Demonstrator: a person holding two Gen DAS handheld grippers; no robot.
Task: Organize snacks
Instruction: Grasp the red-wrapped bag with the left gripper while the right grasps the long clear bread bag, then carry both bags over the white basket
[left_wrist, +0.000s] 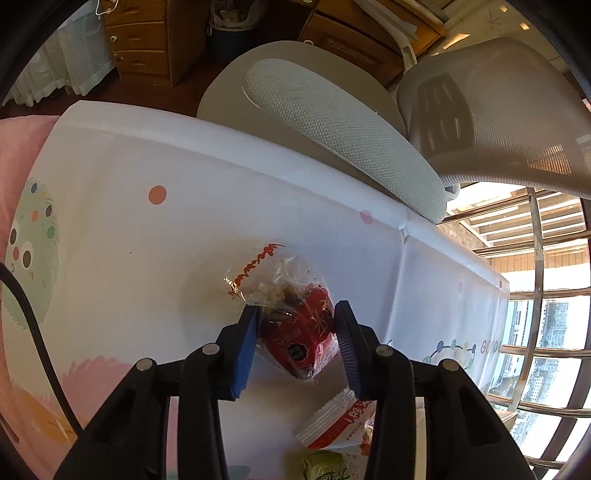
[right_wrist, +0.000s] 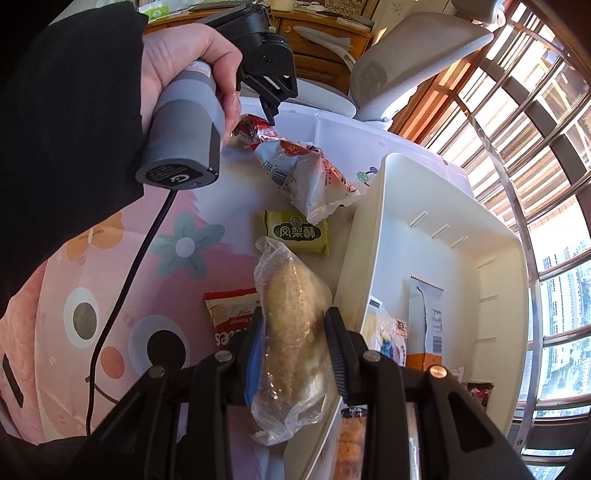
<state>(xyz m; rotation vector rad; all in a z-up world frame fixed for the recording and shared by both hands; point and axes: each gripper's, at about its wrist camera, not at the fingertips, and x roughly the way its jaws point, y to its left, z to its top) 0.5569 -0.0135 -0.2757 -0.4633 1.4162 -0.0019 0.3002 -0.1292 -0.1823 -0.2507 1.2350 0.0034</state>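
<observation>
We are pinching a red snack between the fingers of our left gripper; the pads are pressing on both its sides. Its clear end, with brown crumbs inside, is pointing toward the far edge of the table. The snack is lying near the middle of the printed cloth, with a white-and-red packet just beside it on the near side.

We are gripping a clear-wrapped roll with the fingers of our right gripper; it is standing lengthwise between them, just beside the left wall of the white bin. The bin is sitting at the table's right edge, by the window, and is holding several packets, among them a white-and-orange one. On the cloth beyond the roll, a green packet is lying flat, and a red-and-white packet is lying left of the roll, partly behind our fingers. Our left hand is showing above, by the far edge.
</observation>
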